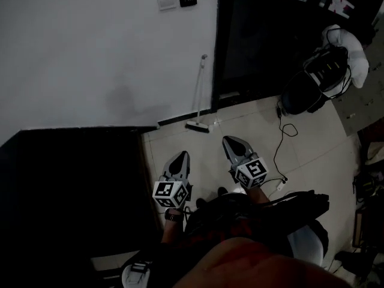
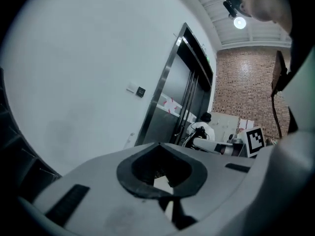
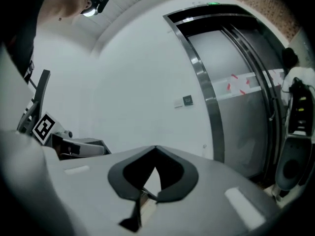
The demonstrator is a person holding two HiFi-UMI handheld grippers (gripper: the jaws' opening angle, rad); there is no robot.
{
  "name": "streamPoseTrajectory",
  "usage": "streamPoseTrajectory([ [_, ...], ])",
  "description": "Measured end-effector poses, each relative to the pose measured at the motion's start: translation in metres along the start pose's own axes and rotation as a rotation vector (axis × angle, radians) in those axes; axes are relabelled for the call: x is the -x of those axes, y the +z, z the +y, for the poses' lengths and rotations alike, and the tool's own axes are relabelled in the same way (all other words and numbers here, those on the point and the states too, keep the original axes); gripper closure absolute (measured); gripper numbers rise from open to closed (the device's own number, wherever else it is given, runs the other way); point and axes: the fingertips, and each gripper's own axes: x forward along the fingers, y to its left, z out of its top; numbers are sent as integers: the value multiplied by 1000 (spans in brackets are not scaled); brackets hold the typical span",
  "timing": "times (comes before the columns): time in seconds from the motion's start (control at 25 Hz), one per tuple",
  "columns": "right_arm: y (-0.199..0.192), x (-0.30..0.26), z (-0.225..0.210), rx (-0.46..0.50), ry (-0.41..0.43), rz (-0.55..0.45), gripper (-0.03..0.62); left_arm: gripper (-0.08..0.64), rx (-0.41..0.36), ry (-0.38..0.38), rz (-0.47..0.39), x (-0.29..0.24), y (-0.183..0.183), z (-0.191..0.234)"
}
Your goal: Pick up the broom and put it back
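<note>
Against the white wall (image 1: 90,53) just left of the lift door (image 1: 258,41), broom (image 1: 200,95) stands near-upright, head on floor (image 1: 312,143), ahead of and between left hand-held gripper (image 1: 182,155) and right hand-held gripper (image 1: 230,139), both pressed together, empty, neither clearly nearer.

The wall (image 1: 90,53) is smooth, matt white paint, and the floor (image 1: 312,143) is pale tile with a dull sheen. The door frame (image 3: 206,102) is brushed metal, glossy along its edges. The brick wall (image 2: 246,82) is rough and matt. The left claw (image 2: 158,144) and right claw (image 3: 156,147) are smooth, matt grey plastic, each lined with a darker, rubbery-looking matt material. The broom (image 1: 199,92) has a thin, pale, smooth handle, perhaps metal or plastic; it is too small to tell.
</note>
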Motion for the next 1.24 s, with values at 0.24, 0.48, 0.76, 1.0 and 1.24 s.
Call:
streamPoseTrajectory([
  [0.24, 29, 14, 11, 32, 33, -83, 592, 555, -41, 94, -43, 22, 18, -5],
  [0.48, 38, 29, 21, 75, 90, -77, 592, 555, -84, 78, -49, 30, 17, -24],
  [0.76, 33, 32, 23, 55, 92, -66, 592, 555, -166, 52, -15, 43, 10, -31],
  [1.0, 29, 42, 14, 57, 75, -46, 592, 555, -223, 64, -14, 39, 17, -24],
  [1.24, 28, 46, 9, 69, 49, -29, 592, 555, -453, -47, 30, 30, 19, -55],
])
